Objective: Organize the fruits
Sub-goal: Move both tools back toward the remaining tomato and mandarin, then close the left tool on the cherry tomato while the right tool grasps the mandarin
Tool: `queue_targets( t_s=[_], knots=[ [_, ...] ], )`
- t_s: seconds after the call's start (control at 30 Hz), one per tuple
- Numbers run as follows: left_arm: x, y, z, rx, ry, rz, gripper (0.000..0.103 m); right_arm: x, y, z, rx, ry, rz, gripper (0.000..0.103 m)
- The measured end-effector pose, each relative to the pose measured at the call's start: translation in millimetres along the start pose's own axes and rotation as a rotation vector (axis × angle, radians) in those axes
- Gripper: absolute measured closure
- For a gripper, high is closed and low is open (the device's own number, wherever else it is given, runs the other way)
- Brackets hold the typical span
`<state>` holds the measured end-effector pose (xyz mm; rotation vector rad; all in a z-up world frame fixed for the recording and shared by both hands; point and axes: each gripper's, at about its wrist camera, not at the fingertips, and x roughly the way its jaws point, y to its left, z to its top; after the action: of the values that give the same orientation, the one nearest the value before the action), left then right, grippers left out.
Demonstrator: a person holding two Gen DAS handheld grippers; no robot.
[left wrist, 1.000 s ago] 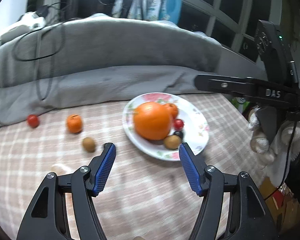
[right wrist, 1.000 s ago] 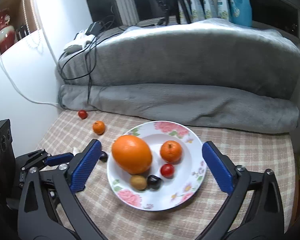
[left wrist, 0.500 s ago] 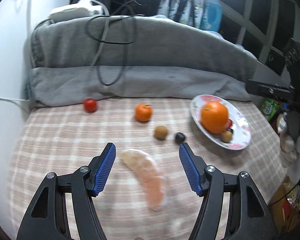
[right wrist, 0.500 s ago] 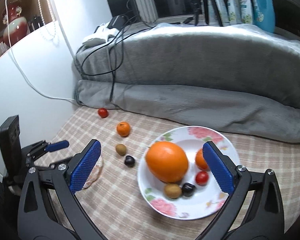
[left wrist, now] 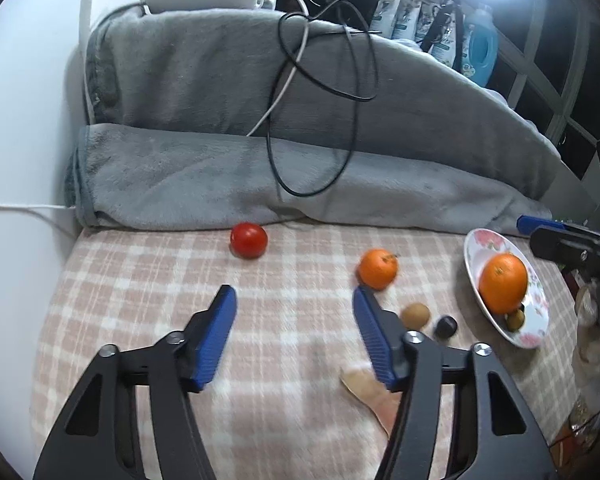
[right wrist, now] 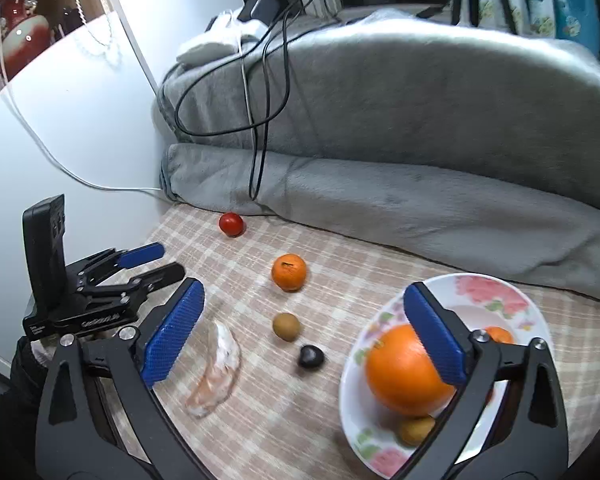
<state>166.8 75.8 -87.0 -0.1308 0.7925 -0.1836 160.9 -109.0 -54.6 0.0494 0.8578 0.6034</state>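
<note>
Five loose fruits on the checked-cloth table (left wrist: 140, 280), both grippers empty.
Left gripper (left wrist: 294, 338) and right gripper (right wrist: 303, 332) spread wide; red tomato (left wrist: 248, 240), small tangerine (left wrist: 377, 268), brown kiwi (left wrist: 415, 316), dark plum (left wrist: 445, 326), pale pomelo segment (right wrist: 216, 368) lie outside the floral white plate (right wrist: 495, 296).

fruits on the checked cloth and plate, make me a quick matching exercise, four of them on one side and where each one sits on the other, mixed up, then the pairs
Things:
1. red tomato
2. big orange
3. dark plum-like fruit
4. pale fruit segment

Places:
A. on the floral plate
B. on the cloth close to the plate's left rim
C. far back, near the grey blanket
D. on the cloth nearest the left claw

Pairs: 1-C, 2-A, 3-B, 4-D
</note>
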Motion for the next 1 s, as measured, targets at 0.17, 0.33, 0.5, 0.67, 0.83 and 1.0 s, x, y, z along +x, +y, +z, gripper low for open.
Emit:
queue_targets(
  t_s=[0.17,0.33,0.5,0.67,0.83,1.0],
  knots=[
    [26.5,17.9,13.2,-0.033,0.032,-0.014,0.055,30.4,13.5,10.3,-0.030,0.043,-0.025,0.018],
    [48.2,28.2,20.0,-0.039,0.051,-0.010,0.059,65.4,25.8,9.7,-0.072,0.116,-0.054,0.026],
    [63.4,36.1,26.1,-0.048,0.062,-0.015,0.059,93.7,32.9,6.0,-0.101,0.176,-0.070,0.034],
    [76.0,39.4,31.2,-0.049,0.071,-0.026,0.059,112.4,37.2,4.6,-0.114,0.213,-0.087,0.035],
    [86.9,43.1,31.5,-0.055,0.083,-0.031,0.060,128.1,35.4,8.0,-0.101,0.245,-0.091,0.035],
    [98.4,49.6,34.8,-0.068,0.095,-0.043,0.063,138.9,39.3,9.9,-0.115,0.262,-0.104,0.037]
  ],
)
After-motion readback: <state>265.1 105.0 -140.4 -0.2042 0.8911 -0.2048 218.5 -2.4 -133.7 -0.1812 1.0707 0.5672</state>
